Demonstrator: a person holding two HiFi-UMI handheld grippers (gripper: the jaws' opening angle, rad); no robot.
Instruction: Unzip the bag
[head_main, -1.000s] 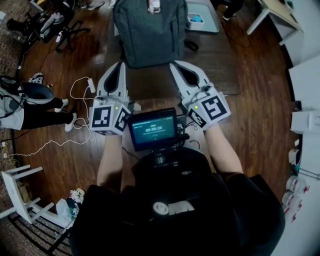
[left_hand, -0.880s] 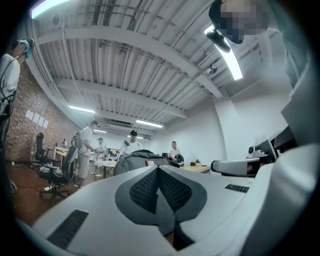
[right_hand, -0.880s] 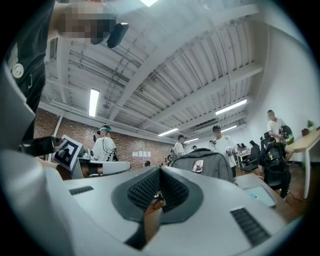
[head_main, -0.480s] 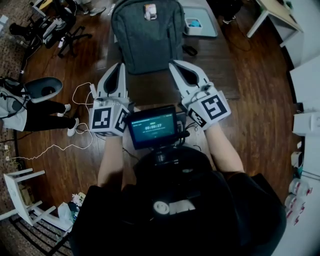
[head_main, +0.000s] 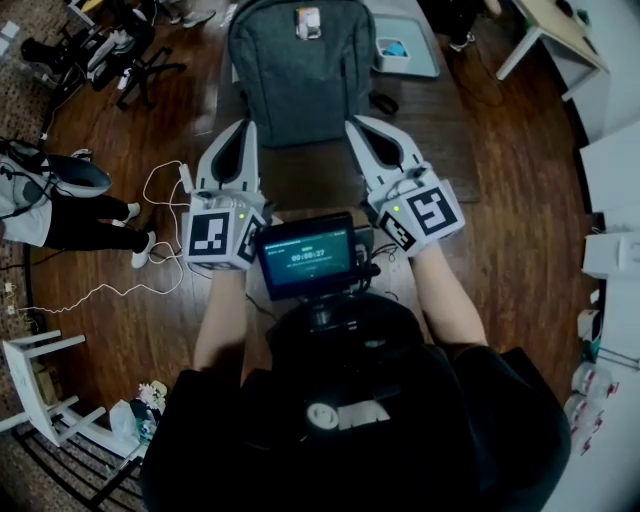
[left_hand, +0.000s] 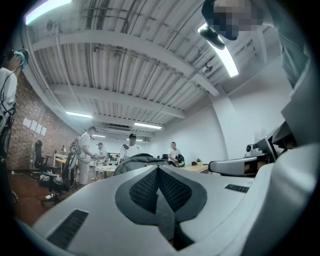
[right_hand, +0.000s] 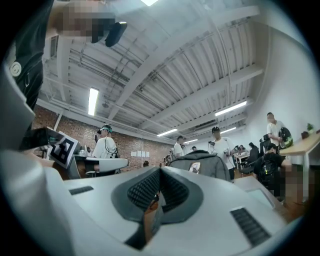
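The bag (head_main: 300, 65) lies flat toward the table's (head_main: 312, 175) far edge, while the left gripper (head_main: 240, 130) and right gripper (head_main: 358, 124), both clenched on nothing, hover just short of it, probably ready to reach its zip.

The left gripper (left_hand: 158, 170) is pointing at the bag (left_hand: 136, 160), its jaws pressing together, empty. People (left_hand: 131, 145) are standing beyond.

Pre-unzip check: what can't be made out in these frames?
- Bag zipper pull: head view, too small to find.
- Bag's lower body: both gripper views, hidden behind the shut jaws; only its top shows.
- Label on the bag: head view, print too small.
- Blue item in the tray: head view, too small to identify.
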